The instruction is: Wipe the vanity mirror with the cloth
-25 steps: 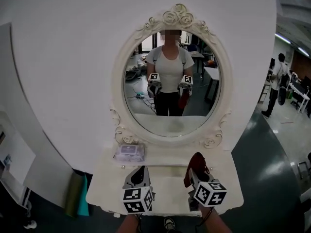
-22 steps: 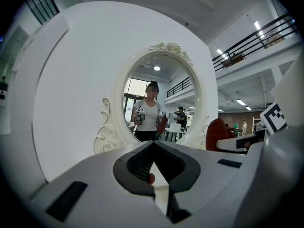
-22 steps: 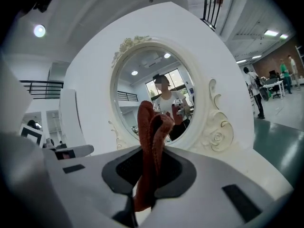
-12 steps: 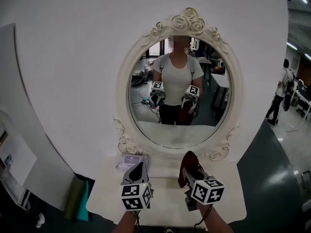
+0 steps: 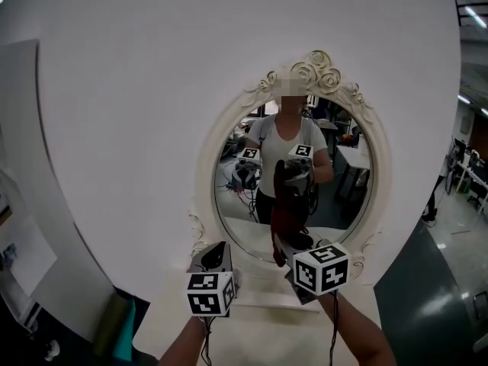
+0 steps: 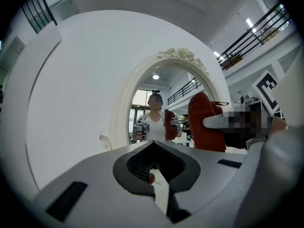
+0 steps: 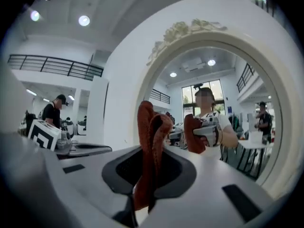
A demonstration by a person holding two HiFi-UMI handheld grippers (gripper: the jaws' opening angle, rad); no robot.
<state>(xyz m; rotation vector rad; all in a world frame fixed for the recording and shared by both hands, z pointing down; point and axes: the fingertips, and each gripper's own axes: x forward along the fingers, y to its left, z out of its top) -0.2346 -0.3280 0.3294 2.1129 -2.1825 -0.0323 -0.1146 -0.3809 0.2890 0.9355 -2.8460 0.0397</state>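
The cloth point(image 5: 288, 231) is dark red and stands up out of your right gripper point(image 5: 291, 252), in front of the lower part of the vanity mirror point(image 5: 343, 181). I cannot tell whether it touches the glass. In the head view your left gripper point(image 5: 217, 253) hovers to the left, near the mirror's lower left frame, above the white tabletop point(image 5: 252, 322). Both forearms reach in from the near edge, the right one raised farther. Nothing stands between the cloth and the glass.

From the left gripper view, the jaws of the left gripper point(image 6: 154, 178) are together with nothing between them. The mirror point(image 6: 154, 87) lies ahead, and the cloth point(image 6: 205, 125) hangs to the right, held up by the right gripper point(image 6: 223, 121).

In the right gripper view, the jaws of the right gripper point(image 7: 141, 199) are clamped on the folded cloth point(image 7: 149, 141), which rises upright before the mirror point(image 7: 190, 80). Your left gripper point(image 7: 71, 147) sits off to the left.
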